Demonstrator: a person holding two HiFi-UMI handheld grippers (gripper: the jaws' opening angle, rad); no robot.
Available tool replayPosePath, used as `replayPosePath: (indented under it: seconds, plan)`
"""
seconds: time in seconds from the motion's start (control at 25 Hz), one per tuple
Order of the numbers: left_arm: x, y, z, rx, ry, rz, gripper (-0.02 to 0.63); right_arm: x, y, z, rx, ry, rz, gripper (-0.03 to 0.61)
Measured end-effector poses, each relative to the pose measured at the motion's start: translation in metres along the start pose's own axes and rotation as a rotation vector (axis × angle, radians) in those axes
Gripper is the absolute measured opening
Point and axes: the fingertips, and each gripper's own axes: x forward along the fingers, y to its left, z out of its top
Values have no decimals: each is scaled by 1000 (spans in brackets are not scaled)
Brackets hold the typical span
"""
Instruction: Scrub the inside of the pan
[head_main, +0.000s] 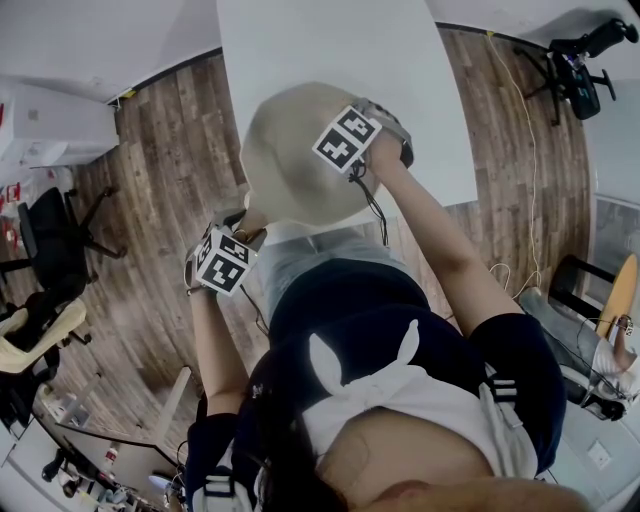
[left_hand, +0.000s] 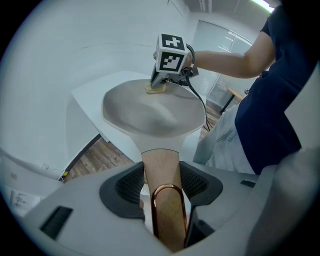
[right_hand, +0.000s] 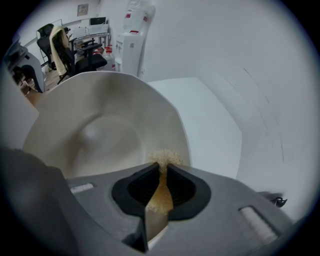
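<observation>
Pan (head_main: 290, 150) over the white bench (head_main: 330, 40), head view. Left gripper view: left hand-held gripper (left_hand: 163, 175) clamped on its stiff handle (left_hand: 161, 165), the sound hold for a rigid, probably hefty pan. Right gripper view: right hand-held gripper (right_hand: 163, 169) pinches a soft pad (right_hand: 163, 156) at the slick inside.

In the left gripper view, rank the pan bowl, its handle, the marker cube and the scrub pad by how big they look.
1. pan bowl
2. handle, though nearness to the camera inflates it
3. marker cube
4. scrub pad, only partly showing
</observation>
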Motion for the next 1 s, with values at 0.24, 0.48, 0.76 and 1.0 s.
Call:
replayPosePath:
  seconds: [0.24,0.48,0.76,1.0]
  plan:
    - [0,-1,0,-15,-12,7,219,1,8,-13,-96,113,95,43]
    - [0,0,-1,-33,-13,15,218,3,12,-20,-144,193,131,43]
    - [-1,-1,1,-58,-25,23,216,2,18,-33,-198,287,192,43]
    - [1,-1,2,-95,-45,33,213,0,25,-47,-219,356,275,43]
